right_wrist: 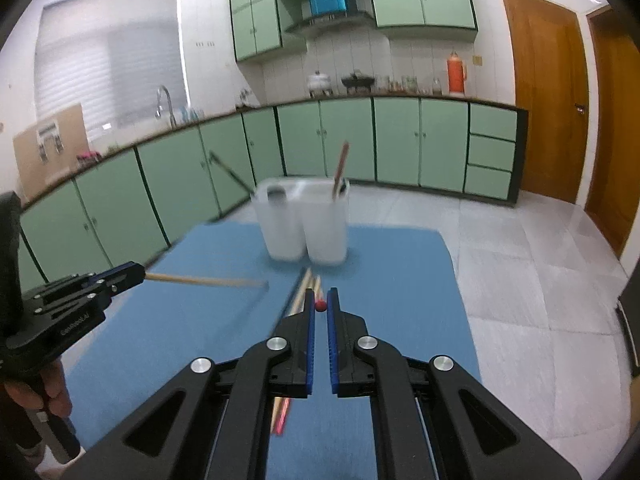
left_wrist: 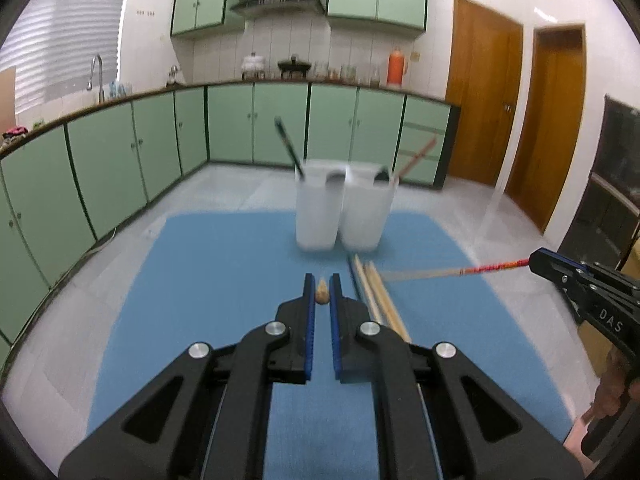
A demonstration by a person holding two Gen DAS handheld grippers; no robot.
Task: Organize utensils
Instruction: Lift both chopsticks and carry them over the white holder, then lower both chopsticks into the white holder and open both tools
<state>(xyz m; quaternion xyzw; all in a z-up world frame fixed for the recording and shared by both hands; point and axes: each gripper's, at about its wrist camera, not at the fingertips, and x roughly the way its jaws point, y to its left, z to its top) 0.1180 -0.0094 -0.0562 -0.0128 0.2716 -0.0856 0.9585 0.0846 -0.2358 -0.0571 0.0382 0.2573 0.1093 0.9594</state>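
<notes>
The left gripper [left_wrist: 323, 294] is clamped on a plain wooden chopstick [right_wrist: 204, 280]; its pale end shows between the blue pads in the left wrist view, and the right wrist view shows the stick jutting sideways from it above the mat [left_wrist: 224, 264]. Near the mat's middle, just in front of the holder [left_wrist: 342, 210], lie three more sticks [left_wrist: 374, 292], side by side and pointing at the far edge. The holder, a twin-cup white caddy, stands at the mat's far edge with one dark utensil [left_wrist: 289, 146] in its left cup and a reddish one [left_wrist: 416, 158] in its right. The right gripper [right_wrist: 320, 306] is closed on a red-patterned chopstick [left_wrist: 490, 267], red tip between the pads.

I judge both sticks lifted and on the way to the holder. Next, each must be tipped upright over a cup and released; blur hides which cup suits which.
</notes>
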